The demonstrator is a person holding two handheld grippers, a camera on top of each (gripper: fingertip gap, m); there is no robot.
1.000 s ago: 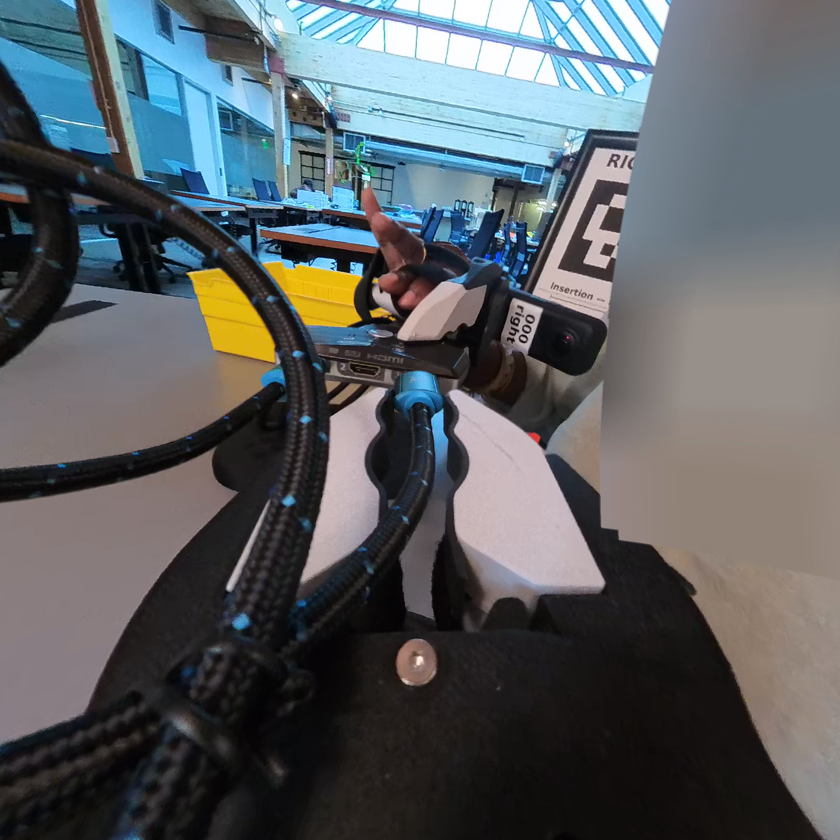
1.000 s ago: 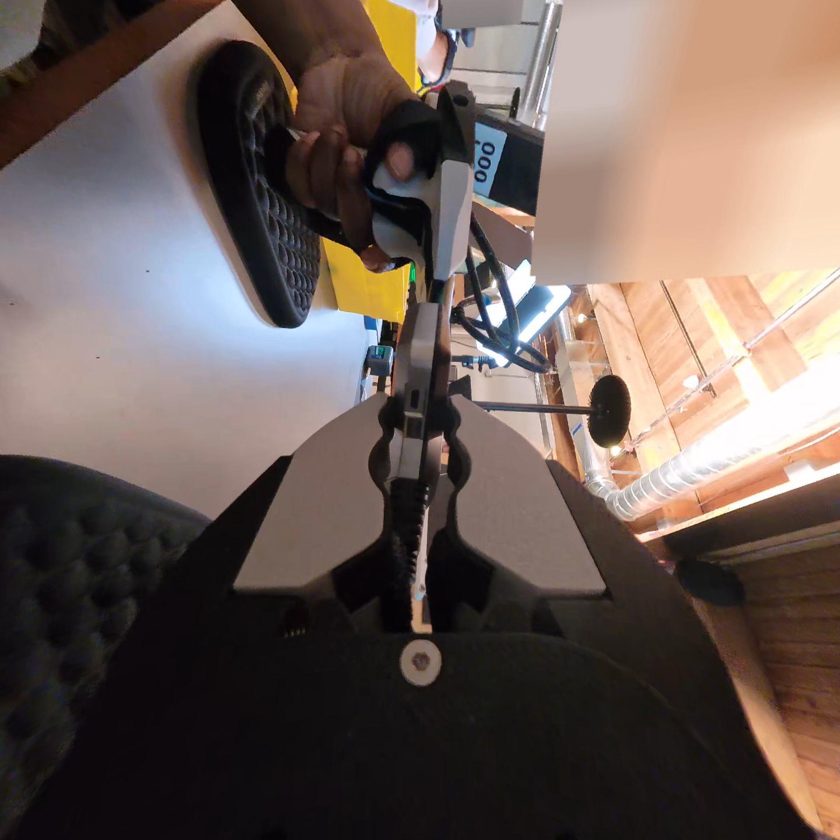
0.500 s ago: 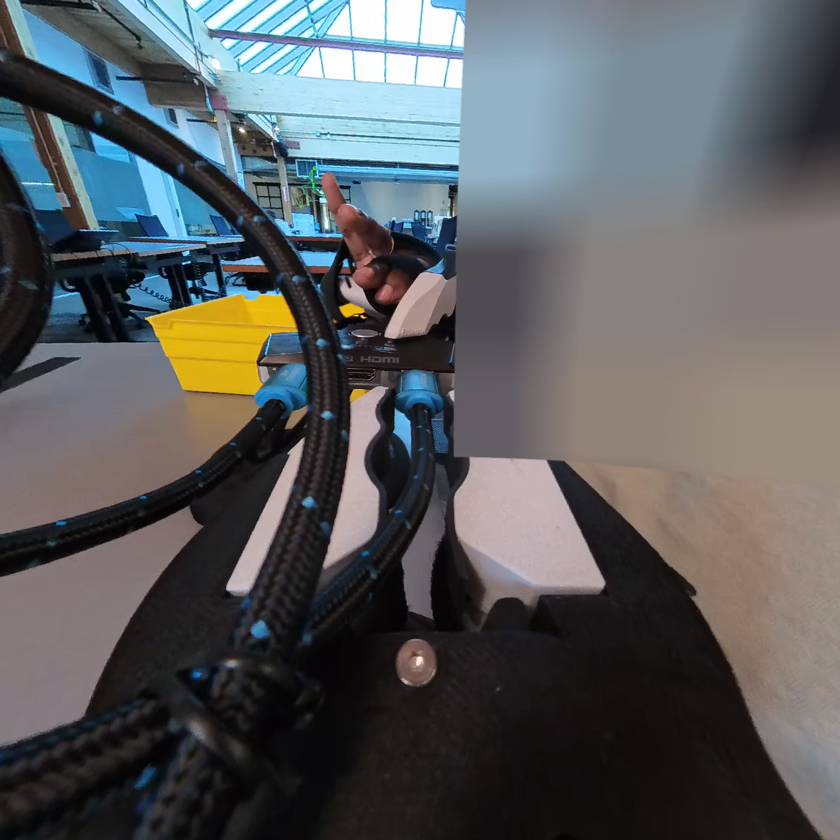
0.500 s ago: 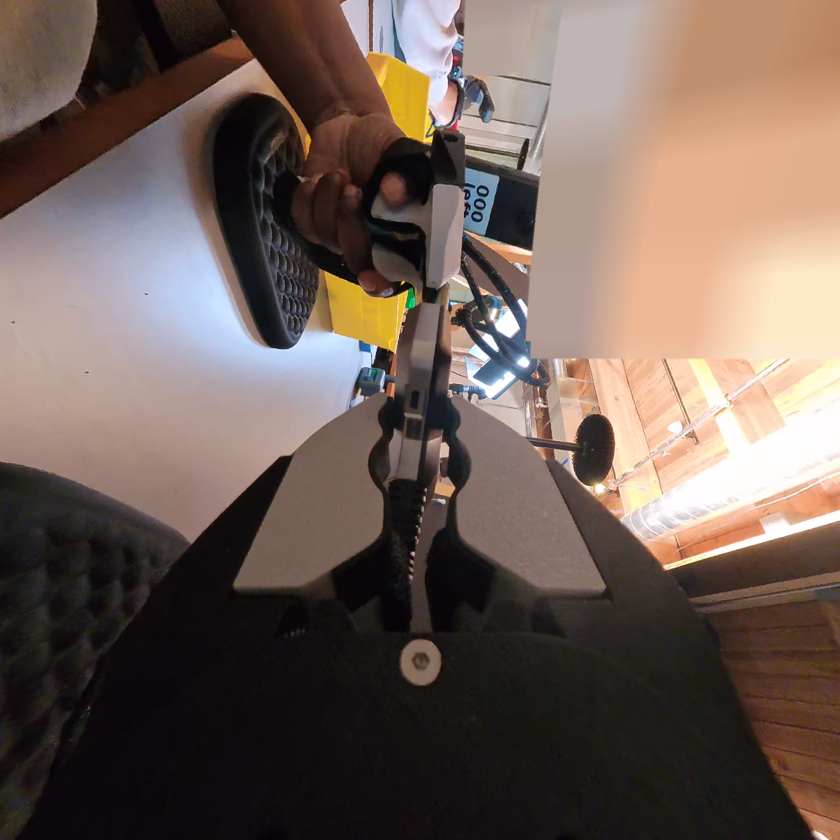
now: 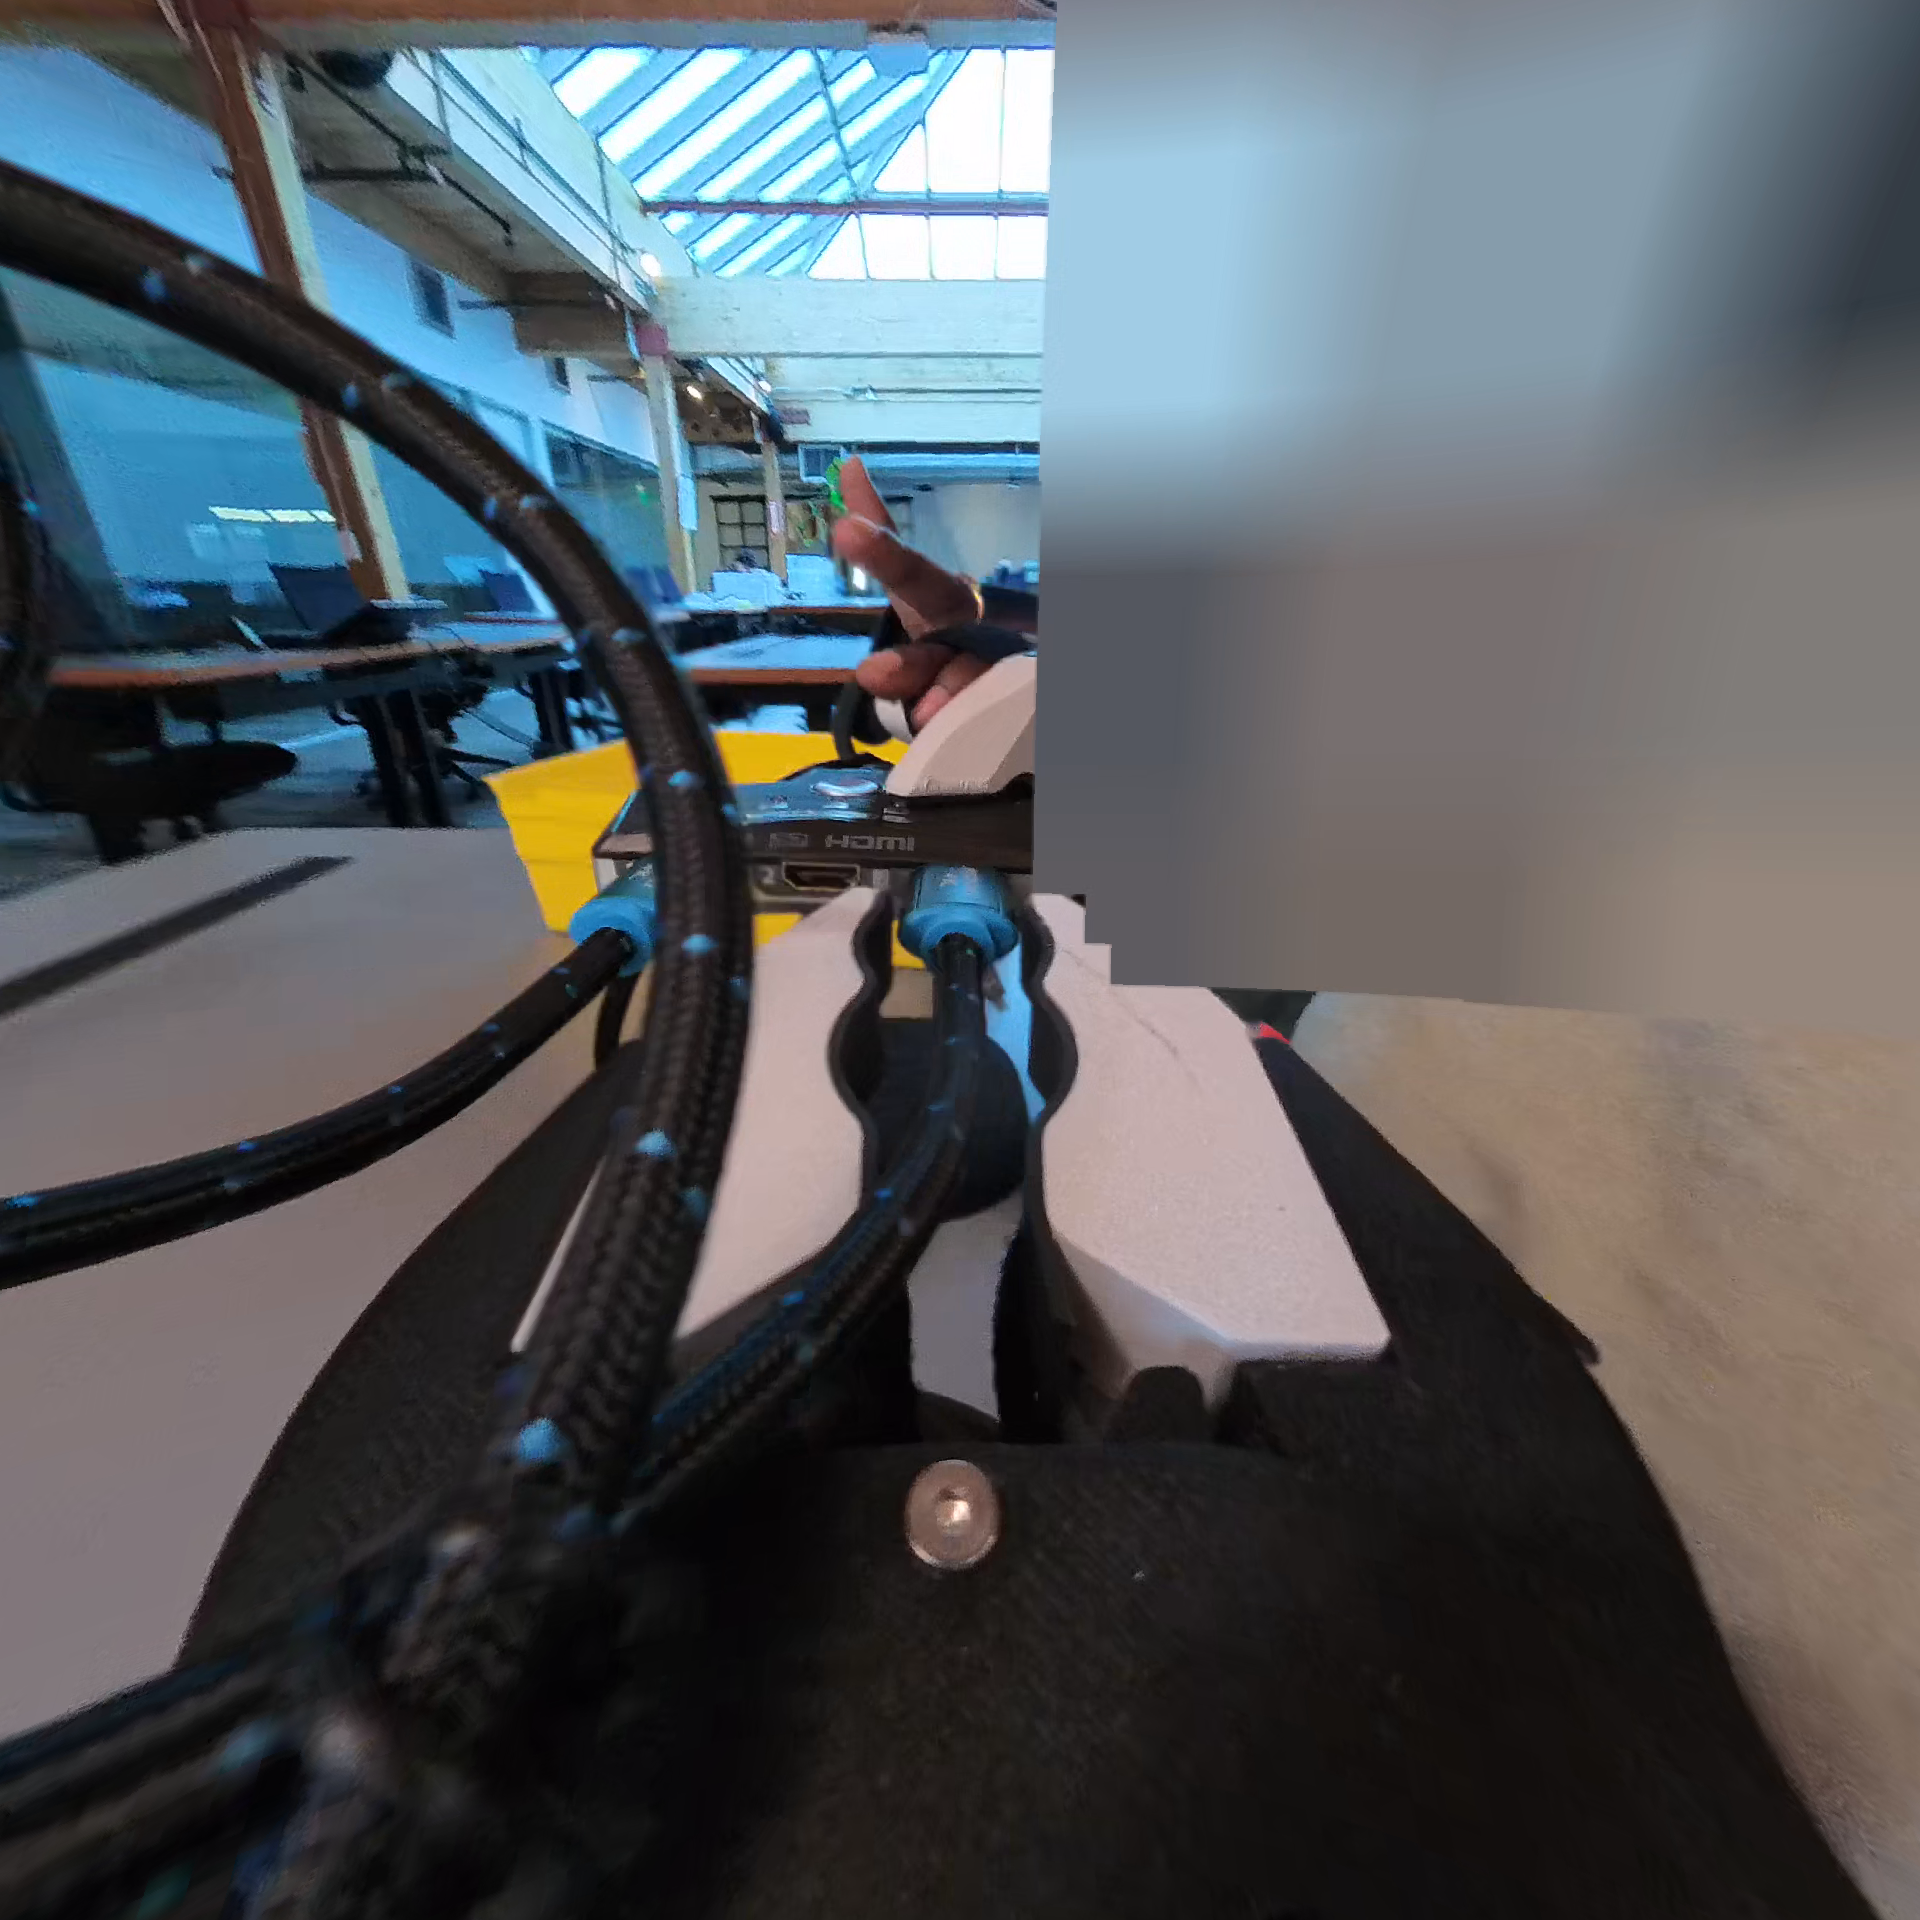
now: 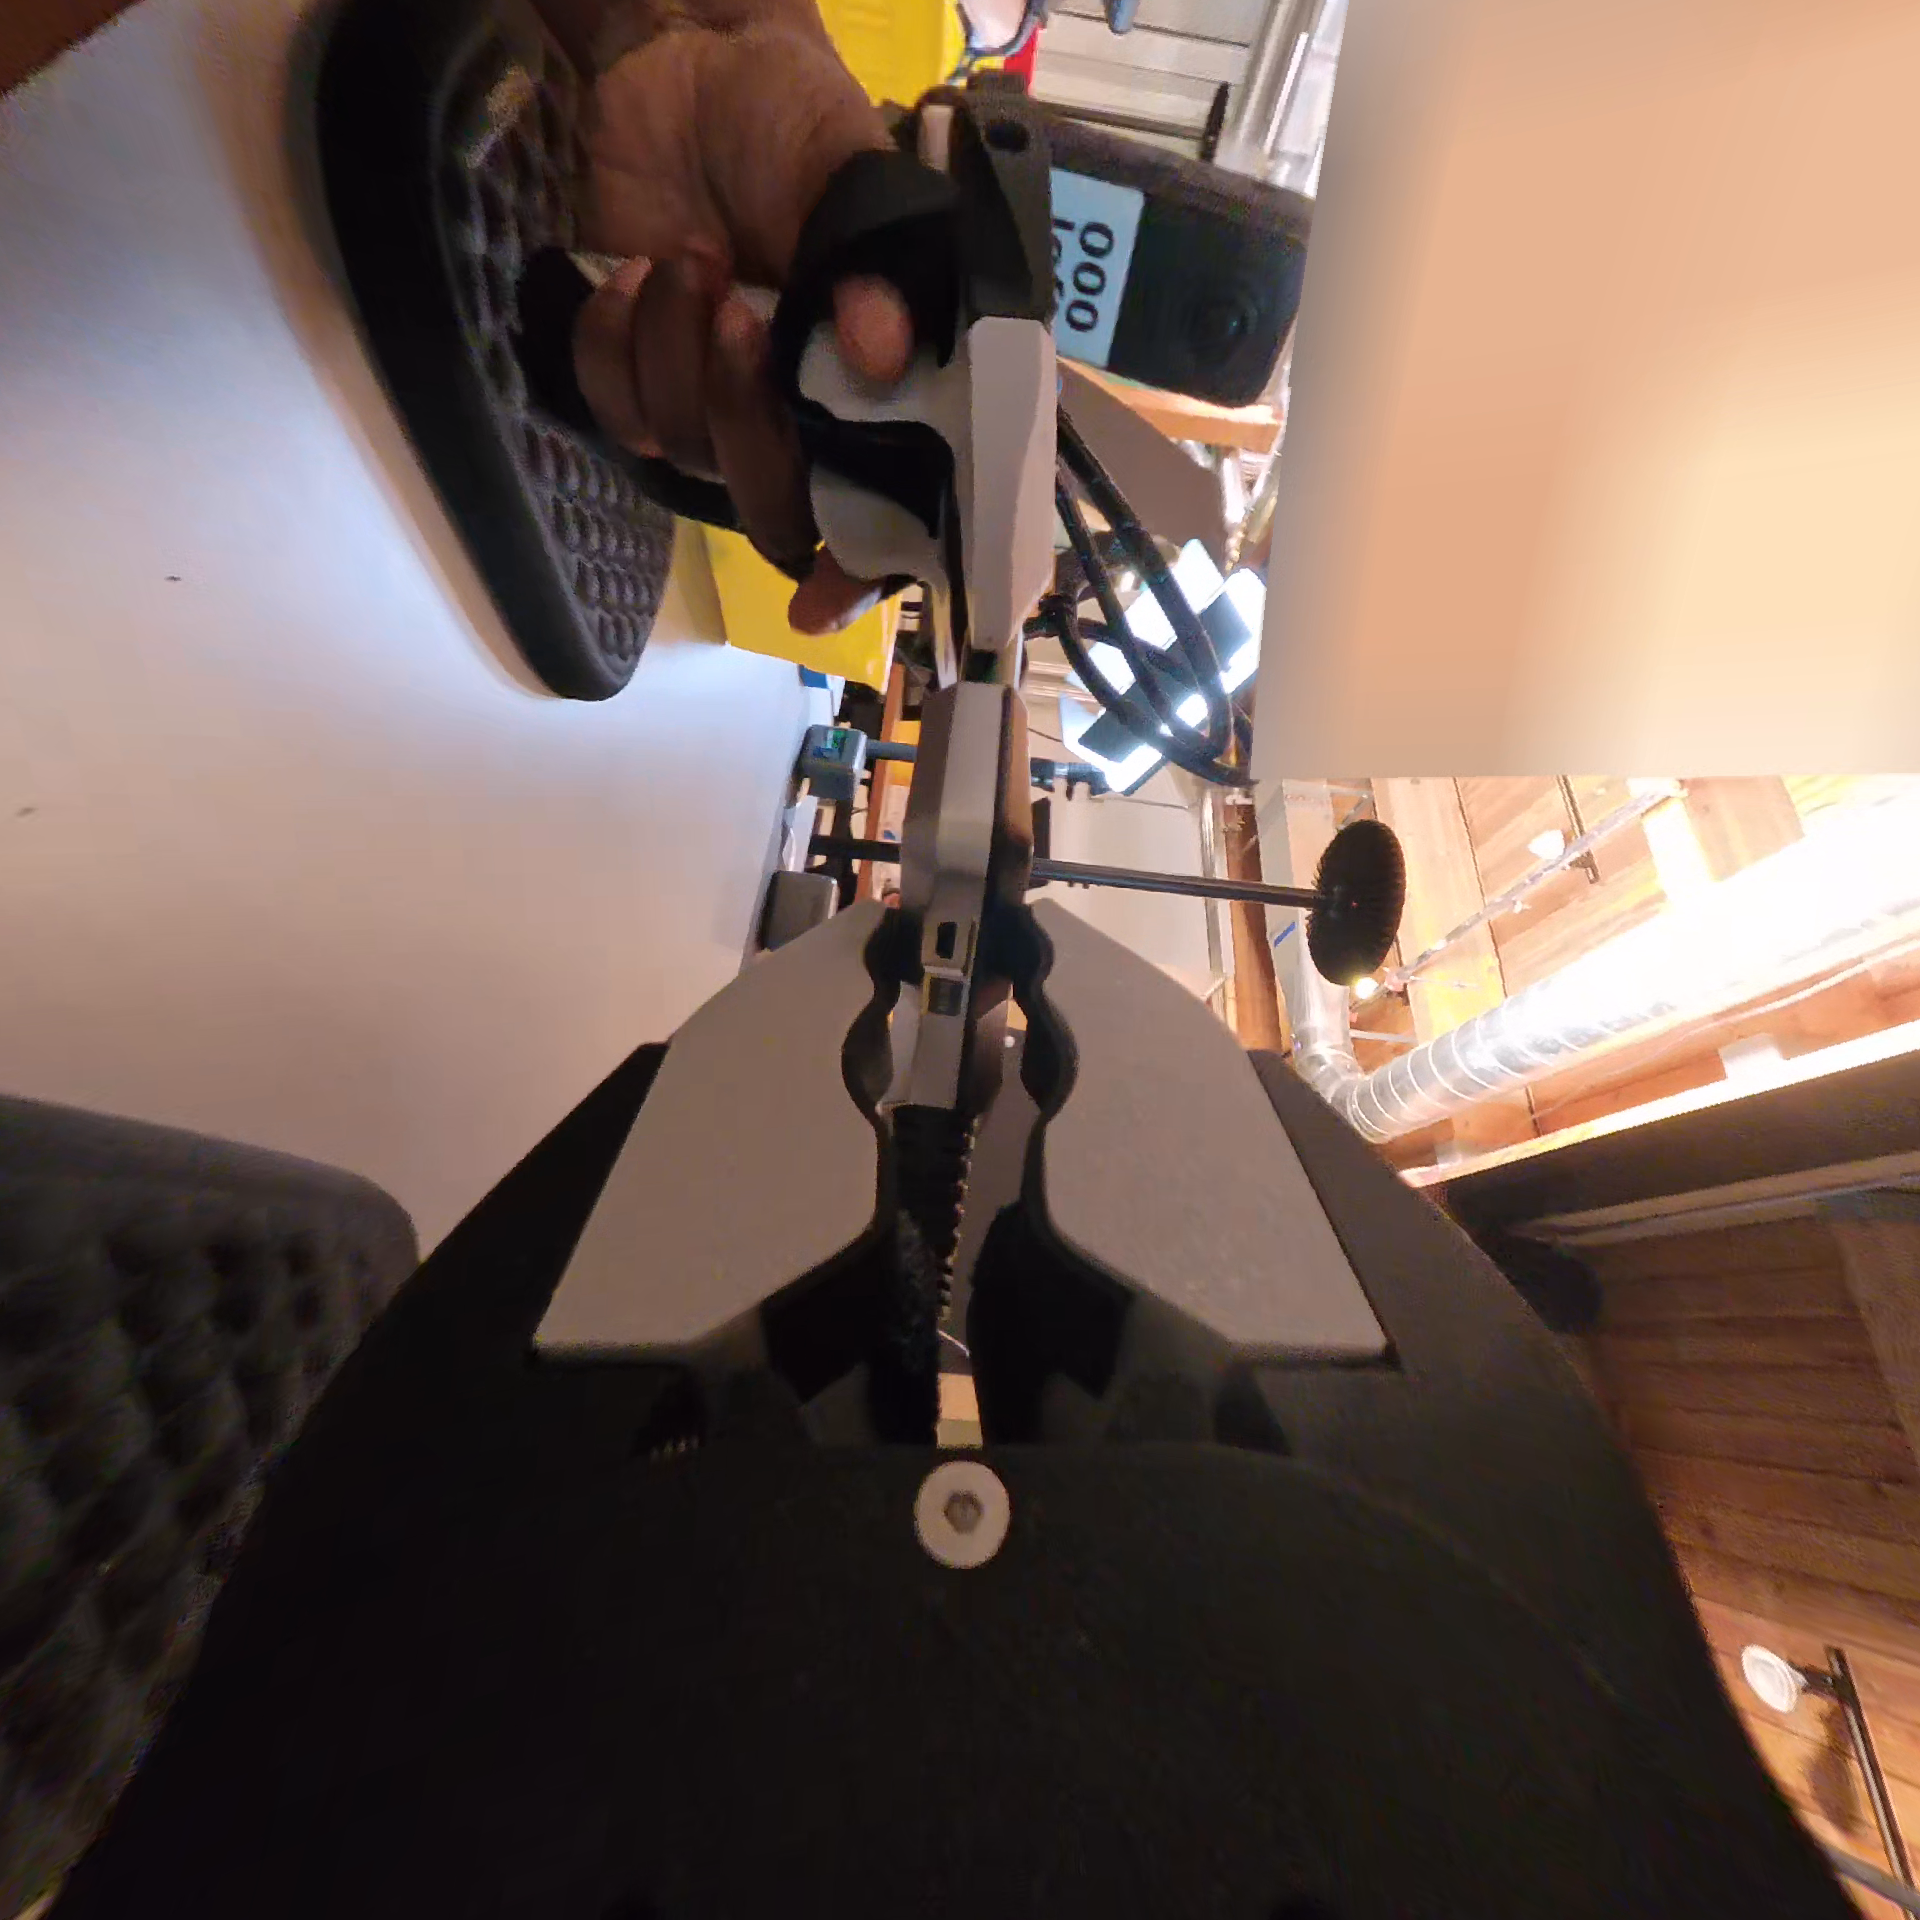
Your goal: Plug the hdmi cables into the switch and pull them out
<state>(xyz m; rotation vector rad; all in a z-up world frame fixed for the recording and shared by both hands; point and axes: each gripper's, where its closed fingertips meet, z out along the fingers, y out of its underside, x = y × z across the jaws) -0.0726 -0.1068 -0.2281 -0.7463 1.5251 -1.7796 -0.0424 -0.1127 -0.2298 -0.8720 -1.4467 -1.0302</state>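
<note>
Open-plan office space with a skylight surrounds the pale desk (image 5: 260, 1018). Held above it, the switch (image 5: 831, 831) carries two blue-collared hdmi cables (image 5: 951, 904), with the middle port empty. Compared with one second ago, the switch now faces the left wrist camera squarely, which suggests alignment for pulling. The left gripper (image 5: 948, 935) fingers are clenched on the right-hand plug. The right gripper (image 6: 956, 966), rolled sideways, clamps the switch edge-on. A yellow bin (image 5: 582, 821) stands behind.
</note>
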